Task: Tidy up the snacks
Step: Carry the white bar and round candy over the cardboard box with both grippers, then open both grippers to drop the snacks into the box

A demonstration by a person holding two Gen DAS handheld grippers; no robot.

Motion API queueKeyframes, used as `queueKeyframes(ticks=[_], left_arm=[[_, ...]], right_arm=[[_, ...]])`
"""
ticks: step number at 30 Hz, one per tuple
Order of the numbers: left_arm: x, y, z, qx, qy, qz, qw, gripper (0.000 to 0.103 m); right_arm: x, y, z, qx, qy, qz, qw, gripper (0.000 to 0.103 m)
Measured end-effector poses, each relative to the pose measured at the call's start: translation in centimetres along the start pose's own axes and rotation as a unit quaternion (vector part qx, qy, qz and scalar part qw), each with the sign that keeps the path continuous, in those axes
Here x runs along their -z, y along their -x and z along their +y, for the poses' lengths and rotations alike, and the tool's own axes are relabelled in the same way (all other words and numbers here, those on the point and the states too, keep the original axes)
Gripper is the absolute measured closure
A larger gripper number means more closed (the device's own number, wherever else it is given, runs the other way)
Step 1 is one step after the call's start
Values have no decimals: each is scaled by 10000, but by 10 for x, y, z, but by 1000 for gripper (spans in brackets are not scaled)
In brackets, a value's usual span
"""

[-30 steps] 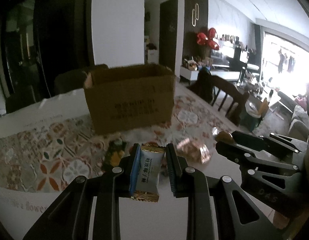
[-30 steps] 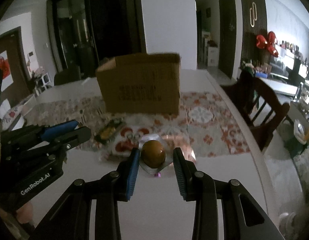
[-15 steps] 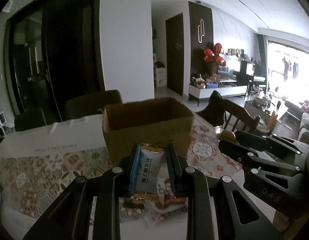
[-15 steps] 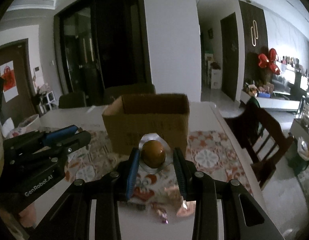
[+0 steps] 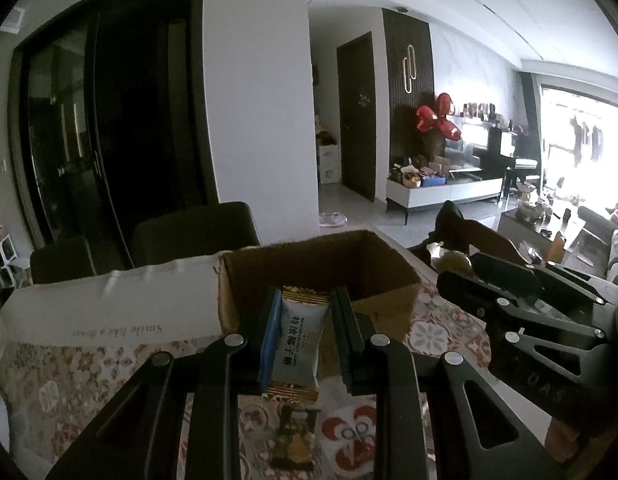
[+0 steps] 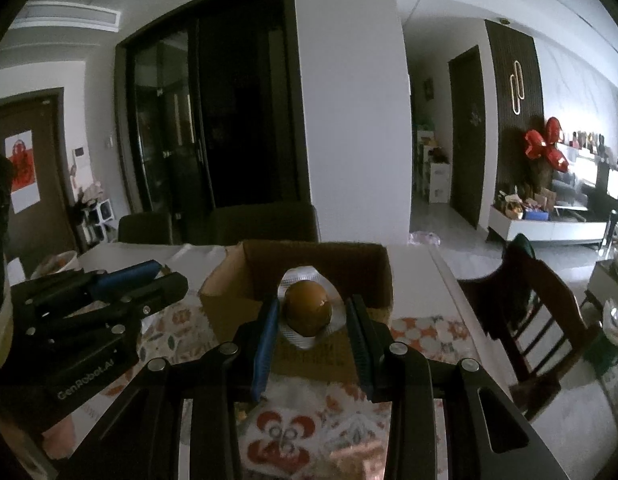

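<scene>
Cardboard box (image 5: pixel 321 276) stands open on the patterned desk (image 5: pixel 449 332), ready to receive the snacks. Left gripper (image 5: pixel 305 340) has its jaws closed on a white coconut candy (image 5: pixel 299 344), held upright by its sides so that it can fall straight down when released. Right gripper (image 6: pixel 311 320) has its jaws closed on a brown egg in a clear pack (image 6: pixel 307 308), gripped by the pack edges, probably to avoid crushing it. Both snacks hang in the air just before the box rim. A dark snack packet (image 5: pixel 295 436) lies on the desk below, not yet sorted.
</scene>
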State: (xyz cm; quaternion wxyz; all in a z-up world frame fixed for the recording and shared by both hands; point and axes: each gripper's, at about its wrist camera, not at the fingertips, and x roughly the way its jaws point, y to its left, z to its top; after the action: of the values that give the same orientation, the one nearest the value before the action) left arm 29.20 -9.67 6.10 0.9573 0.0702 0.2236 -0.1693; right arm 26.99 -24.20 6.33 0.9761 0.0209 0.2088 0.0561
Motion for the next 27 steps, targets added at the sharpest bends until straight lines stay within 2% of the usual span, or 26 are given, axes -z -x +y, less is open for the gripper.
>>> queueKeyframes(ticks=[15,27], left_arm=[[-34,-72,18,-152,-110,283,9994,77],[-35,-141,29,19,120,1032,9946,77]], right_arm=[[-32,-80,-19,-36,31,284,9996,67],[-31,-134,-33,15,-5,786,9969,67]])
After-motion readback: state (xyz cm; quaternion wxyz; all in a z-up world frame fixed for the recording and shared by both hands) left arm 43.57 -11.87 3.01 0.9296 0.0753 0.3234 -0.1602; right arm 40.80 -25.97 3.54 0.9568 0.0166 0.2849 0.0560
